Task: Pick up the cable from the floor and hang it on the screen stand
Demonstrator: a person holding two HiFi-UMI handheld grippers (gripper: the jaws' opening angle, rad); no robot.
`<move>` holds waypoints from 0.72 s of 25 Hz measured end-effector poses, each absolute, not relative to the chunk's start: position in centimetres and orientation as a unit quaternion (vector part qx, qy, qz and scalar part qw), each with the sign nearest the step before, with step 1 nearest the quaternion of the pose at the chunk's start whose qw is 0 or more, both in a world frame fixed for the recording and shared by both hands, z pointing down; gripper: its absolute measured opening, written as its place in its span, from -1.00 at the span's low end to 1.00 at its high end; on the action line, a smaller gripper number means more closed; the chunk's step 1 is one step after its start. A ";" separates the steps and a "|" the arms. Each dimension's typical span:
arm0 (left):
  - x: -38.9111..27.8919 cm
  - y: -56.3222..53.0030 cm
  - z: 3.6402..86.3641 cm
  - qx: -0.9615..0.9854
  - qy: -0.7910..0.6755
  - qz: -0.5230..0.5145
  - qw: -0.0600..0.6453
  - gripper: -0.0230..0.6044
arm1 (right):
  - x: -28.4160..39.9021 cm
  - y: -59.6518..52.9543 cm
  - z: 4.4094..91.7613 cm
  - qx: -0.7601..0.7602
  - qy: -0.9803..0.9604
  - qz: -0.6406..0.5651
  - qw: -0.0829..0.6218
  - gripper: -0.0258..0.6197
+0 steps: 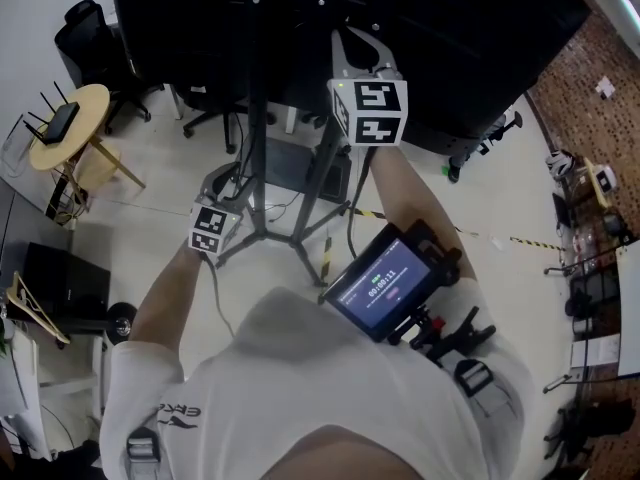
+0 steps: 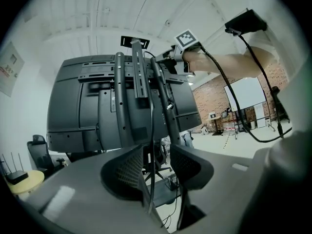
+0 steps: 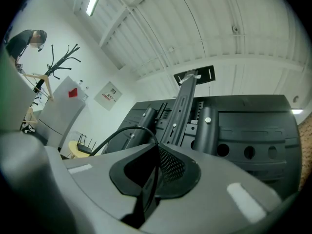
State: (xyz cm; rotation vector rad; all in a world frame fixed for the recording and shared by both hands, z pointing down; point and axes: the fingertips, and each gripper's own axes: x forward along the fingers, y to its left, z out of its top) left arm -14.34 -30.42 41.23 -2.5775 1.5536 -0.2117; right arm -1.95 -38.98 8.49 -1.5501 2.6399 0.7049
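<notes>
Before the screen stand (image 2: 138, 67): left gripper (image 2: 157, 152) agape around loose cable (image 2: 151, 130), right gripper (image 3: 156, 147) pinched onto it.

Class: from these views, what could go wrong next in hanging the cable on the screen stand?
1. Only the right gripper pinches the thin black cable. The left gripper stands open around it, so a slip would likely drop it.
2. The cable may snag on the bracket rails of the black metal screen stand.

2 tongs (image 2: 158, 165) (image 3: 157, 168), 1 cable (image 2: 150, 130), 1 scrn stand (image 2: 139, 79), 1 router (image 1: 60, 120).
</notes>
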 end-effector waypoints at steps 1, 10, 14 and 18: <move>-14.4 -30.6 41.4 -0.852 0.516 -0.072 0.059 -0.38 | -1.8 -38.9 8.3 -0.494 0.839 0.226 0.001 -0.84; -14.2 -31.6 40.9 -0.844 0.528 -0.063 0.065 -0.58 | 0.0 -38.7 6.6 -0.510 0.827 0.237 0.006 -0.84; -13.6 -31.8 41.5 -0.847 0.522 -0.073 0.063 -0.65 | 0.7 -38.7 6.4 -0.517 0.823 0.237 0.006 -0.84; -13.5 -32.2 41.9 -0.841 0.529 -0.084 0.069 -0.87 | 1.5 -38.7 5.9 -0.525 0.817 0.237 0.007 -0.84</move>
